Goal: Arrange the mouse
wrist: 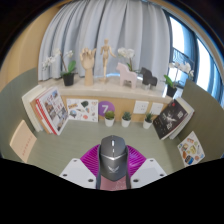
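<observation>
Gripper view | hand-held gripper (114, 178) clamps mouse (113, 156) | above table (60, 150)

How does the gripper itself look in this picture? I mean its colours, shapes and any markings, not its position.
The gripper has two pale grey, blocky fingers that widen toward the camera. Each finger carries a magenta pad on its inner face. No cable, label or marking is visible on it, and no hand or sleeve of the person shows.

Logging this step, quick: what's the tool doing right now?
Tool: shut on the mouse, both pads pressing its sides.
</observation>
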